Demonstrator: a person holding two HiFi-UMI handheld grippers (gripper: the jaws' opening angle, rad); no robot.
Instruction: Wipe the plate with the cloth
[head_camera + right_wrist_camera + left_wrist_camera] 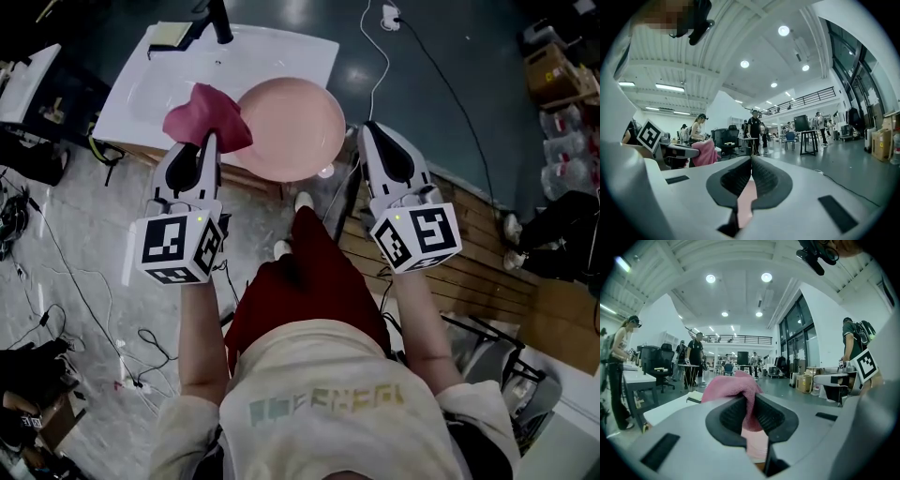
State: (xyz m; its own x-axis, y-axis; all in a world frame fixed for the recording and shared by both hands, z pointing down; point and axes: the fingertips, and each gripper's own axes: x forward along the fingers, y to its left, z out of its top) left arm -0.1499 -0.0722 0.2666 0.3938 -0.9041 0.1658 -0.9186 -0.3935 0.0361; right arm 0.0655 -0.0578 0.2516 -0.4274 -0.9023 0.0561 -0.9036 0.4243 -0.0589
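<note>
The plate (291,127) is pink, round and shallow. It sits at the near edge of the white worktop (141,89), with part of it out past that edge, and my right tongs (365,132) have it by the right-hand rim. In the right gripper view the jaws are pressed together on a thin pink sliver of that rim (746,199).

I judge it stiff, smooth and fairly light. A glazed or plastic surface like that could slip or pivot in a pinch this narrow, and if it is ceramic a drop would break it. A hold on the rim is the only sensible one. I would press with the cloth towards the gripped side, not away from it.

The cloth (206,117) is deep pink, soft and limp. My left tongs (210,141) are closed on a bunched fold of it (733,385), and the rest flops over the jaw tips. From above it overlaps the plate's left edge. I cannot tell whether it touches the plate. It will drape and drag, so a loose wad should wipe well.
</note>
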